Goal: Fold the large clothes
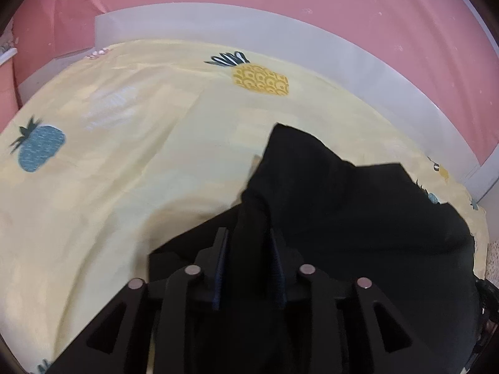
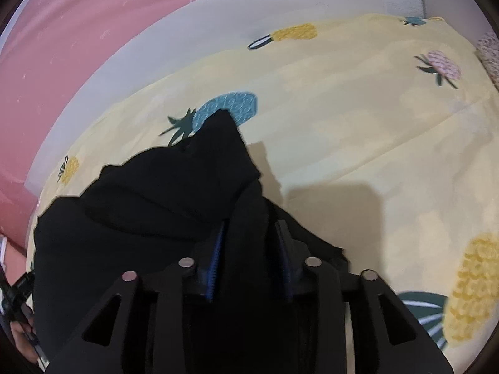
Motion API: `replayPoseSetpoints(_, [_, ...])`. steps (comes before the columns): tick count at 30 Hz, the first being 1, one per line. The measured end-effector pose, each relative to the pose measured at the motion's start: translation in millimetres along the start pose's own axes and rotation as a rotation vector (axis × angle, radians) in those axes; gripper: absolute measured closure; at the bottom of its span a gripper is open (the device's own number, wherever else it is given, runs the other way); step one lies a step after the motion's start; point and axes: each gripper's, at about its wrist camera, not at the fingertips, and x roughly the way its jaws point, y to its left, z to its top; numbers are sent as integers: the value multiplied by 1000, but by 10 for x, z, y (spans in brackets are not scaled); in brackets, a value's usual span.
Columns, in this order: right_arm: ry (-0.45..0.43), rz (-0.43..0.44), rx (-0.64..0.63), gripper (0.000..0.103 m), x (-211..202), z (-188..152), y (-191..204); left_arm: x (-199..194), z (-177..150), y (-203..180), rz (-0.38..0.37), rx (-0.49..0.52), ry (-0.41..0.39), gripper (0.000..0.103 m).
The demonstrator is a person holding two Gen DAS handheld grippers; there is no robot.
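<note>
a bed with a pale yellow sheet (image 1: 131,168) printed with blue, yellow and pink pineapples has a white frame edge (image 1: 280,31), and behind it hangs a pink curtain (image 1: 389,6).

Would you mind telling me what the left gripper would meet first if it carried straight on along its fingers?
The left gripper is shut on the black garment, so more of that bunched cloth comes first; past it probably the yellow pineapple sheet, though depth is unclear.
</note>
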Motion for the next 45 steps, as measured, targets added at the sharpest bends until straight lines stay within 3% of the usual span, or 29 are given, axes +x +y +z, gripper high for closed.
replayPoseSetpoints(4, [-81,47,-33,69,-577,-131,21,-479,-37,113,-20,-18,-55,73])
replayPoseSetpoints(9, [-98,110,-123,69,-1011,-664,98,-1078,-544,197,-130,25,-96,73])
replayPoseSetpoints(13, [-2,55,-160,69,-743,-983,68,-891,-929,209,-103,57,2,73])
replayPoseSetpoints(18, [-8,18,-186,68,-677,-1060,59,-817,-1016,170,-65,89,-32,73])
replayPoseSetpoints(21, [4,-12,-174,59,-727,-1063,47,-865,-1028,159,-42,81,-20,73])
replayPoseSetpoints(23, [15,-19,-131,41,-782,-1036,-37,-965,-1028,198,-43,53,-6,72])
replayPoseSetpoints(28, [37,22,-83,28,-909,-1223,-298,-1190,-1152,468,-28,-15,7,50])
replayPoseSetpoints(34, [83,127,52,20,-751,-1282,-570,-1024,-1210,782,-74,-117,70,30])
replayPoseSetpoints(38, [85,164,80,10,-569,-1215,-624,-815,-1119,711,-99,-110,82,24])
replayPoseSetpoints(43, [87,256,138,9,-327,-1053,-664,-490,-1045,616,-209,-161,110,17])
replayPoseSetpoints(45, [94,273,138,9,-256,-996,-623,-390,-1058,573,-217,-174,104,15])
